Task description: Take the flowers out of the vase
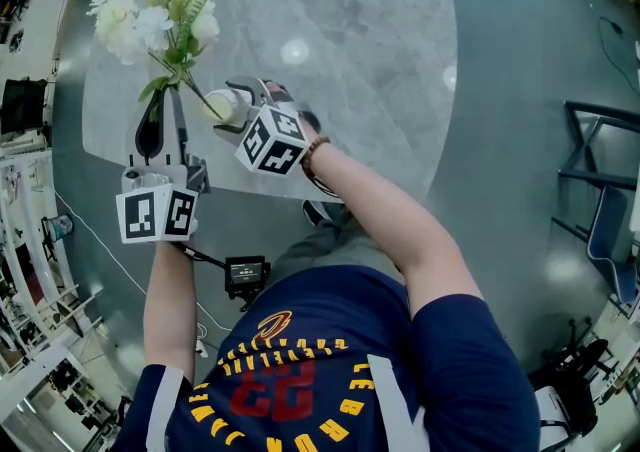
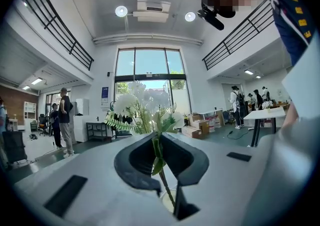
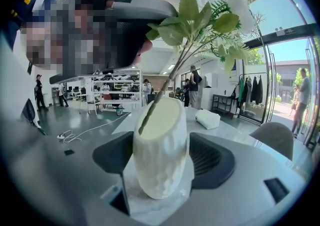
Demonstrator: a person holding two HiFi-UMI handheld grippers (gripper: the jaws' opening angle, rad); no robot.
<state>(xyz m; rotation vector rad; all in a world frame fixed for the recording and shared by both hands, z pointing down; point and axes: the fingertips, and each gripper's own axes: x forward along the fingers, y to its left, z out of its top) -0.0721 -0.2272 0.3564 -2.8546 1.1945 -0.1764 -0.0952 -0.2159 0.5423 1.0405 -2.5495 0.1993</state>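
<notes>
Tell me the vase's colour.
The vase is creamy white, clearest in the right gripper view.

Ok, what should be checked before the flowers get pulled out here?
1. Left gripper shut on stem: ok.
2. Right gripper shut on vase: ok.
3. Stem out of vase: not ok, its end is inside.
4. Vase base flat on table: cannot tell.
</notes>
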